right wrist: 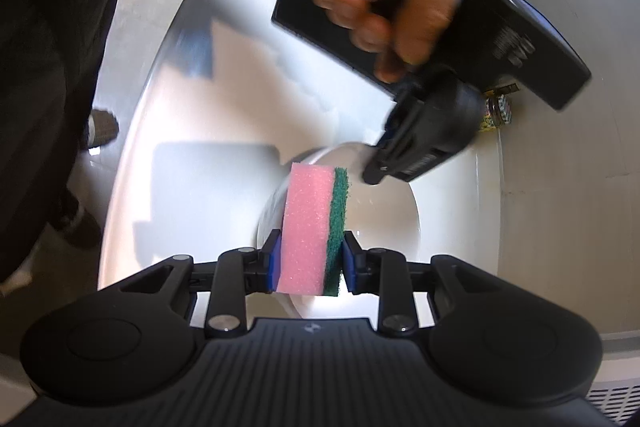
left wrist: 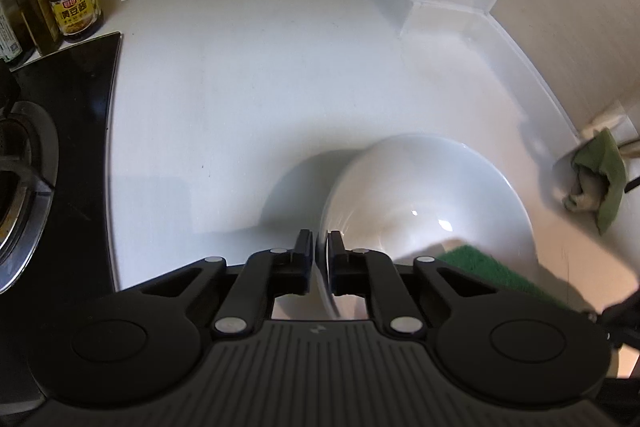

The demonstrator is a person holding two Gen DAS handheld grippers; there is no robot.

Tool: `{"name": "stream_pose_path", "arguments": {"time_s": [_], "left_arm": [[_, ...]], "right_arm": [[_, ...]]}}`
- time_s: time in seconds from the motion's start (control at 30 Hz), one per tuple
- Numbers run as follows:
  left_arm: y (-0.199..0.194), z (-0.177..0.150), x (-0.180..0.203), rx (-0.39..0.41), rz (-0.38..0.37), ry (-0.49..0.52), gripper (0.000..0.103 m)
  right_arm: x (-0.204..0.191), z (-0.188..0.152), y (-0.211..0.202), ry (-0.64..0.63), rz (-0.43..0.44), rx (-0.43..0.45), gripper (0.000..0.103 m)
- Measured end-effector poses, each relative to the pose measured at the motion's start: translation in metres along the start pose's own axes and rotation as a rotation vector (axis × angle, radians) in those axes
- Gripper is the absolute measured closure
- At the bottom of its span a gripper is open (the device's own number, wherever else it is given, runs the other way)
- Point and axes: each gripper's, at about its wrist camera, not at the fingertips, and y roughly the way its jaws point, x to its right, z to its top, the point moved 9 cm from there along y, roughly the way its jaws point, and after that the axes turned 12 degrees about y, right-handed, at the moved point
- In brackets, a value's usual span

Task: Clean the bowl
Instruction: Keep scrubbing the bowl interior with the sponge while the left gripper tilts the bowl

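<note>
Here the bowl rim sits pinched in the left hand-held gripper — tilted.

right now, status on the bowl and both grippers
Left gripper clamped on bowl rim, bowl tilted off the counter. Right gripper shut on sponge, poised over the bowl. Nothing in the way.

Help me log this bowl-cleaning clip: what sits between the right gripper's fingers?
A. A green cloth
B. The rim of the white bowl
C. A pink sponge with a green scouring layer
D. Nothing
C: in the right wrist view the right gripper pinches the sponge, pink foam toward one finger and green scourer toward the other, above the white bowl.
</note>
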Motion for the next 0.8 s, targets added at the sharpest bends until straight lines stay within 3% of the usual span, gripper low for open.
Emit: {"name": "stream_pose_path", "arguments": {"time_s": [0.2, 0.3, 0.5, 0.6, 0.7, 0.8], "left_arm": [[-0.022, -0.032, 0.007, 0.018, 0.015, -0.067, 0.082], [-0.017, -0.035, 0.015, 0.002, 0.039, -0.025, 0.080], [-0.001, -0.009, 0.003, 0.002, 0.031, 0.018, 0.092], [0.001, 0.005, -0.001, 0.002, 0.024, 0.020, 0.092], [-0.008, -0.003, 0.002, -0.005, 0.035, 0.015, 0.091], [-0.023, -0.025, 0.005, 0.000, 0.029, -0.017, 0.079]], "right_arm": [[0.003, -0.005, -0.002, 0.032, 0.005, 0.004, 0.077], [0.004, -0.007, -0.006, 0.020, -0.005, -0.001, 0.077], [0.001, -0.008, -0.010, 0.002, 0.006, 0.010, 0.077], [0.000, -0.010, -0.013, 0.008, 0.006, 0.015, 0.077], [0.000, -0.013, -0.014, 0.021, 0.000, 0.016, 0.077], [-0.001, -0.013, -0.012, 0.029, -0.004, 0.013, 0.077]]}}
